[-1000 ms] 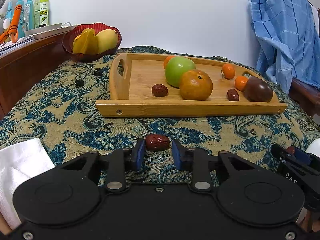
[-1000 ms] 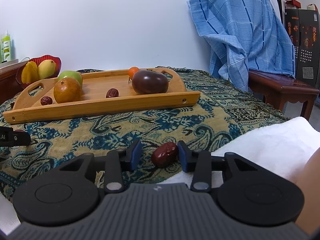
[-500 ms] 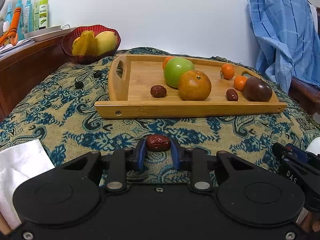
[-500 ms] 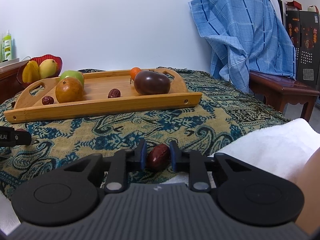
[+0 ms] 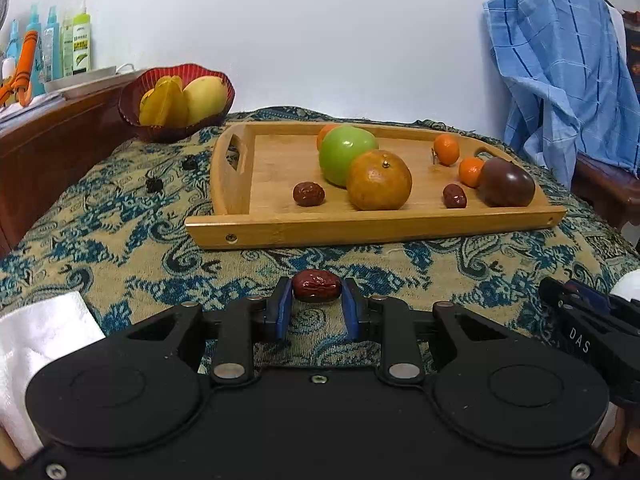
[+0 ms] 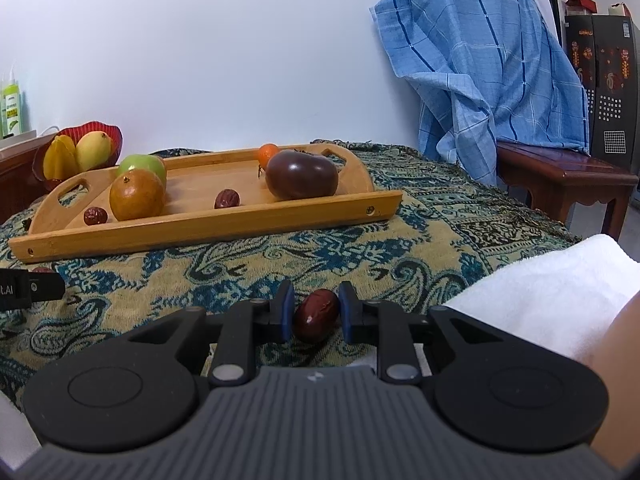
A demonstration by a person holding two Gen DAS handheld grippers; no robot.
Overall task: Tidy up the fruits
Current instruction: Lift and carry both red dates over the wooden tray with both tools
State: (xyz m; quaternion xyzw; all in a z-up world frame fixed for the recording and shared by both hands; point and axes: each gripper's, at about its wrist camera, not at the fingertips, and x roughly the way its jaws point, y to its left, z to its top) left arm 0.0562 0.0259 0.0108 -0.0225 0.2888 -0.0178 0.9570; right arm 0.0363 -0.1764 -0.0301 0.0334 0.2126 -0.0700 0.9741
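Each claw is clamped on a red date: the left gripper [image 5: 316, 304] on the left date [image 5: 316, 286], the right gripper [image 6: 315, 312] on the right date [image 6: 315, 315], low over the paisley cloth [image 5: 120, 216]. The right gripper's side reads "DAS" in the left view. Beyond, the wooden tray [image 5: 376, 226] holds a green apple [image 5: 346, 154], an orange [image 5: 379, 180], two dates and a dark plum [image 6: 302, 175]. Farthest, the red bowl [image 5: 132, 114] holds a mango [image 5: 204, 98].

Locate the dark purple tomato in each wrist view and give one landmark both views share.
Left wrist view: the dark purple tomato sits at the right end of the wooden tray, right of a small orange fruit.
Right wrist view: the dark purple tomato lies right of centre on the tray.
Shared landmark: the green apple behind the big brownish-orange fruit.
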